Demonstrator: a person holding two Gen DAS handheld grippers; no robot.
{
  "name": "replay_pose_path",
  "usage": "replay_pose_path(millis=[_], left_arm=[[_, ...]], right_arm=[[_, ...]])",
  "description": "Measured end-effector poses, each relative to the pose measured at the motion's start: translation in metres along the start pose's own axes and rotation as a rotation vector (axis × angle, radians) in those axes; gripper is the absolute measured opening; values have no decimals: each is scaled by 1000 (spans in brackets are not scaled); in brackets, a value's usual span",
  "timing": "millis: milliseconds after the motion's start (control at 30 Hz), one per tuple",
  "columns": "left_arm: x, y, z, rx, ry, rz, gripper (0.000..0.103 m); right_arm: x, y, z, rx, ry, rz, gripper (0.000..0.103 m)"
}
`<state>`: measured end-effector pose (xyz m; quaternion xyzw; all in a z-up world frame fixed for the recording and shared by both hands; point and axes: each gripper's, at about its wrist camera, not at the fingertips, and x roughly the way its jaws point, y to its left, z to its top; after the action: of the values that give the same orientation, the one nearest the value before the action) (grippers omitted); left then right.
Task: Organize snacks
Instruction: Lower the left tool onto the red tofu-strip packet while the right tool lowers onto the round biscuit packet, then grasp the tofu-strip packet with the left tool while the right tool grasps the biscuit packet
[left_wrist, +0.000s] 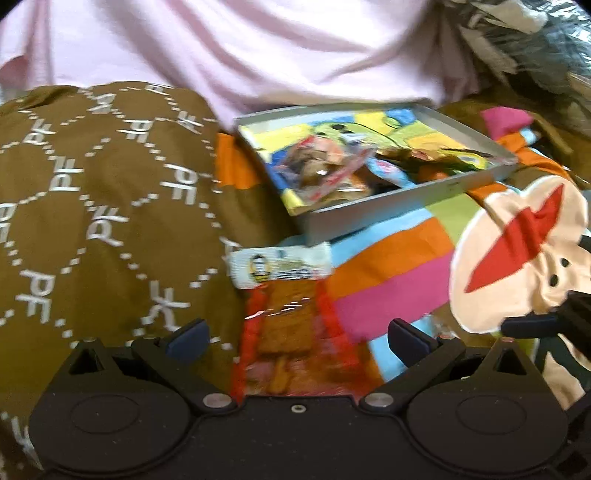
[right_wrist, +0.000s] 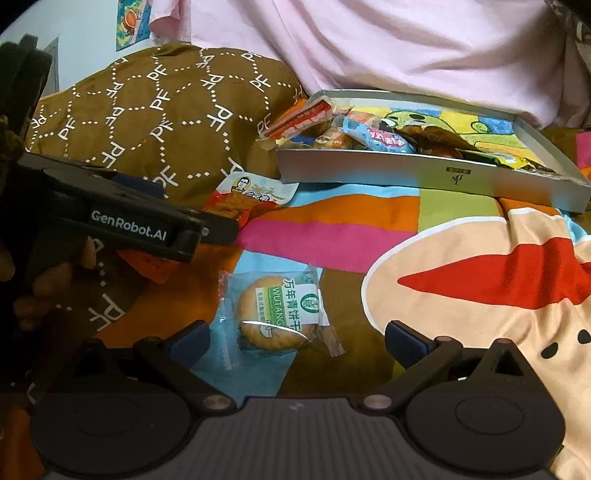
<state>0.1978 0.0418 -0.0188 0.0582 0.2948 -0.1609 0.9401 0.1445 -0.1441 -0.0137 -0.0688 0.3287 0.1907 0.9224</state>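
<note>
A red and orange snack packet (left_wrist: 291, 325) with a white top lies on the colourful bedspread between the open fingers of my left gripper (left_wrist: 295, 336); it also shows in the right wrist view (right_wrist: 247, 201). A round biscuit in a clear wrapper (right_wrist: 275, 317) lies between the open fingers of my right gripper (right_wrist: 297, 338). A shallow grey box (left_wrist: 402, 199) holding several snack packets (left_wrist: 325, 166) sits beyond; the right wrist view shows it too (right_wrist: 424, 171).
A brown patterned pillow (left_wrist: 96, 206) lies to the left. A pink cloth (left_wrist: 240, 51) hangs behind the box. A cream monkey-face print (right_wrist: 480, 280) covers the bedspread at right. The left gripper's body (right_wrist: 122, 221) reaches in from the left in the right wrist view.
</note>
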Motion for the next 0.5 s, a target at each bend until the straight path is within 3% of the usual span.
replay_pose_path(millis=[133,500], left_arm=[[15,0,2,-7,46,-17,102],[28,15,3,-71,81,-17,100]], right_arm=[[6,-2,2,7,6,10,103],[18,1,8,-9,3,19,101]])
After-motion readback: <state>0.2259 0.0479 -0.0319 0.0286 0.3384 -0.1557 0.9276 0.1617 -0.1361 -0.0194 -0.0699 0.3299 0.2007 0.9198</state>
